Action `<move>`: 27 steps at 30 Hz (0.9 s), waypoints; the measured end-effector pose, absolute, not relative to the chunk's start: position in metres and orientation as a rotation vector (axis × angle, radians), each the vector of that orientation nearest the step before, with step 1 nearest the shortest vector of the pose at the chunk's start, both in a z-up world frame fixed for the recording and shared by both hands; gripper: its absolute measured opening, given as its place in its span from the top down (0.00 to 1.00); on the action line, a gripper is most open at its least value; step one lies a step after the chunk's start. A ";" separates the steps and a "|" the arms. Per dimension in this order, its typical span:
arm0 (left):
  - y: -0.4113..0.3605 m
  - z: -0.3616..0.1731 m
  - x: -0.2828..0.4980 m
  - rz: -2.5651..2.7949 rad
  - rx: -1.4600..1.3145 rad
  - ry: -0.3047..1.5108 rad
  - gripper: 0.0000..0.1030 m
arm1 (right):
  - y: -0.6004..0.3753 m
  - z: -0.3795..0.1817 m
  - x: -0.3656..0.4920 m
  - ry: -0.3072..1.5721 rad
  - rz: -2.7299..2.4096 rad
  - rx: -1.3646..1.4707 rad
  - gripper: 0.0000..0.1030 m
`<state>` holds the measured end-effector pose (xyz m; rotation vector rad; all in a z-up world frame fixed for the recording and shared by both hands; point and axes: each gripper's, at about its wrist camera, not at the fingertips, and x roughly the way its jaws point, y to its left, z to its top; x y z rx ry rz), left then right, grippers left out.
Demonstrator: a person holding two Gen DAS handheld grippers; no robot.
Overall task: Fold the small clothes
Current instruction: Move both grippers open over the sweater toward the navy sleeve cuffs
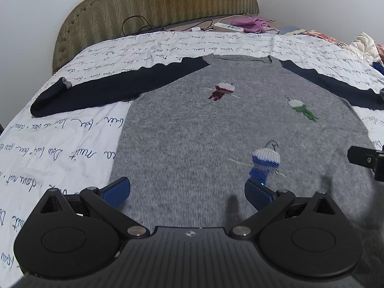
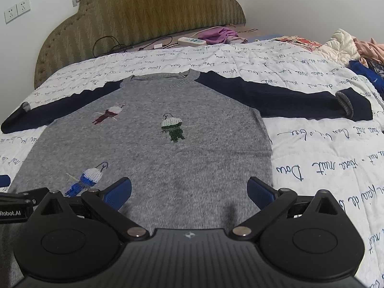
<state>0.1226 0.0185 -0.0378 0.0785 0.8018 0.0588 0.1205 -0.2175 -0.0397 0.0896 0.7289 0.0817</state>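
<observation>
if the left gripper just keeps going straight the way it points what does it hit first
Most likely the grey body of the sweater, lying flat on the bedspread. The open left gripper points low across it; depth is unclear, and nothing else shows between its fingers.

Dim even indoor light, soft shadows, fisheye bending edges, slight blur

Both fisheye views are taken low and close above the hem end of a grey knit sweater with dark navy sleeves (image 1: 216, 124), facing along its length toward the olive padded headboard (image 1: 153, 7). The left wrist view is set nearer the sweater's left side, the right wrist view nearer its right. Sweater, white quilt with blue script (image 2: 312, 158) and headboard are shared. Each view's edge catches the other gripper.
</observation>
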 end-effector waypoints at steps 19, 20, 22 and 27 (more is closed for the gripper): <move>0.011 -0.040 0.173 0.064 0.073 0.808 0.00 | -0.223 -0.033 0.177 0.728 0.091 0.072 0.00; 0.010 -0.040 0.176 0.065 0.074 0.808 0.00 | -0.224 -0.033 0.180 0.731 0.090 0.075 0.00; 0.010 -0.040 0.181 0.067 0.074 0.806 0.00 | -0.225 -0.033 0.184 0.728 0.093 0.071 0.00; 0.005 -0.042 0.196 0.068 0.087 0.799 0.00 | -0.225 -0.030 0.198 0.716 0.097 0.048 0.00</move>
